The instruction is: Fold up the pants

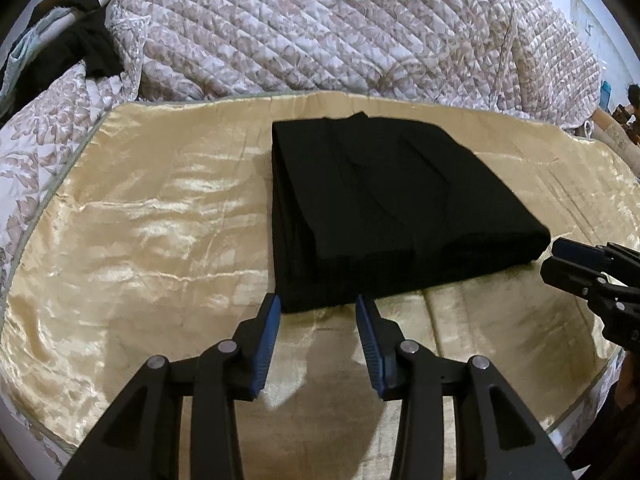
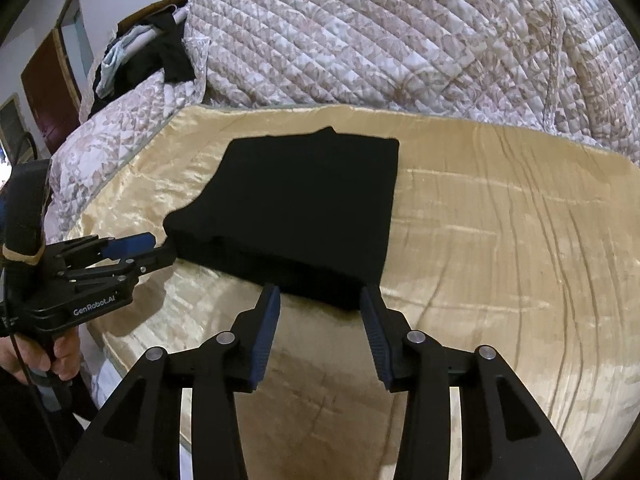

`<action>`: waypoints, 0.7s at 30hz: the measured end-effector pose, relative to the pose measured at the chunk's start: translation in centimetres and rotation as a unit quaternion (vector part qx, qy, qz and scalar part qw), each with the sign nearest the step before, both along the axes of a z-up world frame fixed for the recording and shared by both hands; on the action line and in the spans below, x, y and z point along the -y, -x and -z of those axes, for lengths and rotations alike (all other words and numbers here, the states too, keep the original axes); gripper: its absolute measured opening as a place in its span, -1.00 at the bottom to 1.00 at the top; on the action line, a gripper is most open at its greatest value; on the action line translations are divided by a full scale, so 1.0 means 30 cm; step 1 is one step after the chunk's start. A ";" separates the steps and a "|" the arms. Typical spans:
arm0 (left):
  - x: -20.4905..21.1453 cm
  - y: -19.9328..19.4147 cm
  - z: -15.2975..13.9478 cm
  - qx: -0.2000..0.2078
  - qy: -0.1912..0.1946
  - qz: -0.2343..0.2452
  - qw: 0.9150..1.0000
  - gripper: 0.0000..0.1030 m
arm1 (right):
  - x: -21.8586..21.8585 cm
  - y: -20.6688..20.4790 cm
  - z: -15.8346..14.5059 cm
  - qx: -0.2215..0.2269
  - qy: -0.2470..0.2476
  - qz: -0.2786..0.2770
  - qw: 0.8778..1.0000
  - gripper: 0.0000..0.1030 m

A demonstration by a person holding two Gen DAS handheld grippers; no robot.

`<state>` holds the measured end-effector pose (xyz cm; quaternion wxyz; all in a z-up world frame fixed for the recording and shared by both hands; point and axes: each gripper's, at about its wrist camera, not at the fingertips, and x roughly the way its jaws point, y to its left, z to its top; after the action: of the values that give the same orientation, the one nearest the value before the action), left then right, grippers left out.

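Note:
The black pants (image 1: pixel 384 208) lie folded into a compact stack on the gold satin sheet (image 1: pixel 140 220); they also show in the right wrist view (image 2: pixel 304 208). My left gripper (image 1: pixel 318 304) is open and empty, its fingertips just short of the stack's near edge. My right gripper (image 2: pixel 320 296) is open and empty, its tips at the stack's near edge. The right gripper shows at the right edge of the left wrist view (image 1: pixel 560 256), beside the stack's corner. The left gripper shows in the right wrist view (image 2: pixel 160 248), near the stack's left corner.
A quilted floral blanket (image 1: pixel 320 32) is heaped behind the sheet. Dark and pale clothes (image 1: pixel 76 48) lie at the back left. The bed's front edge runs below the grippers. A dark red door (image 2: pixel 48 92) stands at the far left.

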<state>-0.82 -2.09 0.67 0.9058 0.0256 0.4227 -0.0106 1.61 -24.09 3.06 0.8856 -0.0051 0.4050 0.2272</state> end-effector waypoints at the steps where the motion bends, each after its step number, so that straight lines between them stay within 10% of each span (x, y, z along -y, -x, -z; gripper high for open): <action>1: 0.001 -0.001 0.005 -0.001 0.000 0.001 1.000 -0.18 | 0.001 0.001 0.008 -0.004 0.002 0.000 1.000 -0.17; 21: 0.000 -0.026 0.034 -0.011 -0.004 0.001 1.000 0.07 | -0.033 -0.027 0.077 -0.025 0.044 -0.001 0.999 0.02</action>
<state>-0.05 -2.08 -0.34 0.9008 0.0298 0.4330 -0.0104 2.42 -23.11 0.76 0.8739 -0.0392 0.4366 0.2103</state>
